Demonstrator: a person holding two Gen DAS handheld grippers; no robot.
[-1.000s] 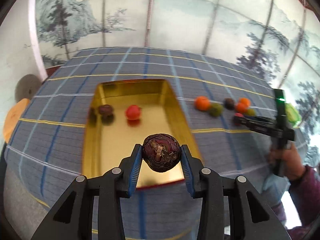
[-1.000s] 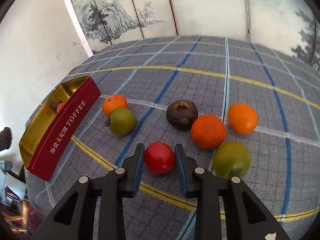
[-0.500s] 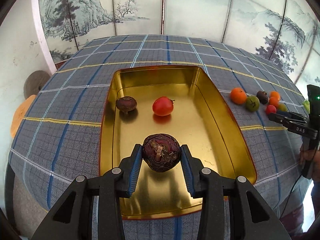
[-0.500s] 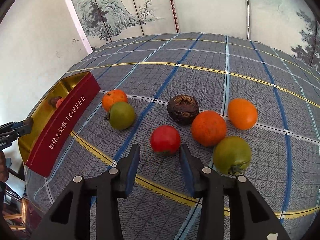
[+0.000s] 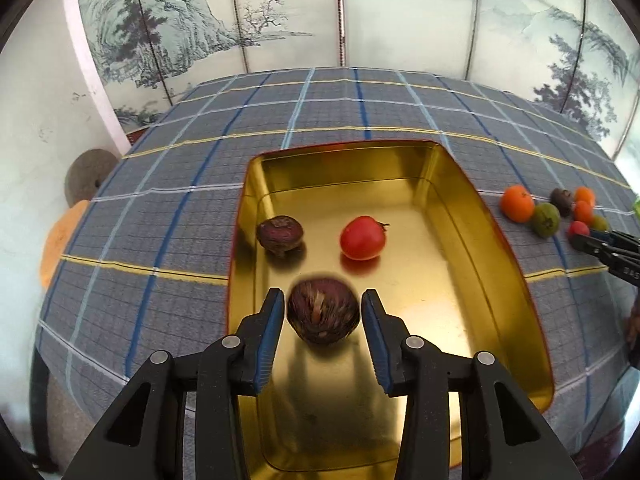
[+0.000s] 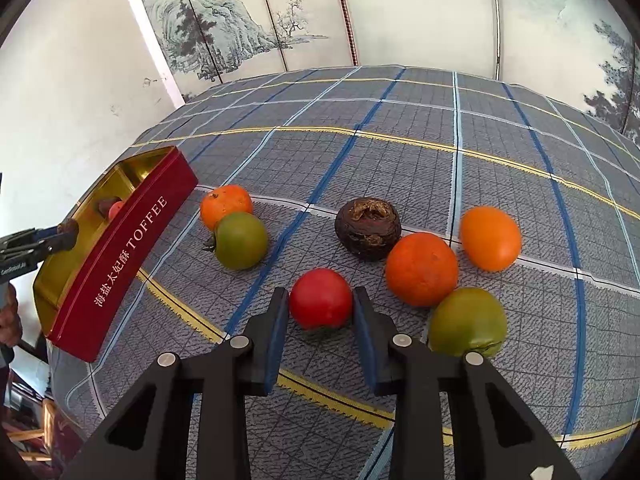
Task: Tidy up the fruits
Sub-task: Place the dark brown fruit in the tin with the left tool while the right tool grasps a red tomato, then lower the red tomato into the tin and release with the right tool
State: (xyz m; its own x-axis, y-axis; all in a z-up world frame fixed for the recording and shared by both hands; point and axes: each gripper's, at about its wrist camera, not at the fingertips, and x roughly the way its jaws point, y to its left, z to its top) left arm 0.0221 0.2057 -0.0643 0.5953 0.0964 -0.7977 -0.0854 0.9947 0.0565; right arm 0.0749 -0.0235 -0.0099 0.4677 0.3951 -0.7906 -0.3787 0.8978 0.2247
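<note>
Left hand-held gripper (image 5: 323,312) is seen over the near part of the gold tin (image 5: 516,280). Its jaws have just been opening; a dark brown fruit (image 5: 322,315) is between them, blurred, with small gaps at both blue pads (image 5: 269,320), so it is no longer pinched. Whether it rests on the tin floor cannot be told. Farther in the tin, a second dark fruit (image 5: 280,234) and a red tomato (image 5: 362,237) are lying apart from each other.

Right hand-held gripper (image 6: 321,304) is closed on a red tomato (image 6: 321,298) on the plaid-covered worktop (image 6: 400,152); both pads are pressed on its sides, jaws have just been closing. Tomato appears still on the cloth.

Loose fruit on the worktop near it: an orange (image 6: 421,269) just right of the tomato, a green tomato (image 6: 467,321) touching that orange, a paler orange fruit (image 6: 490,237) farther right, a dark brown fruit (image 6: 367,228) behind. To the left, a small orange (image 6: 225,205) is touched by another green tomato (image 6: 240,240). The tin's red side, lettered TOFFEE, is seen at the left edge of the worktop.
</note>
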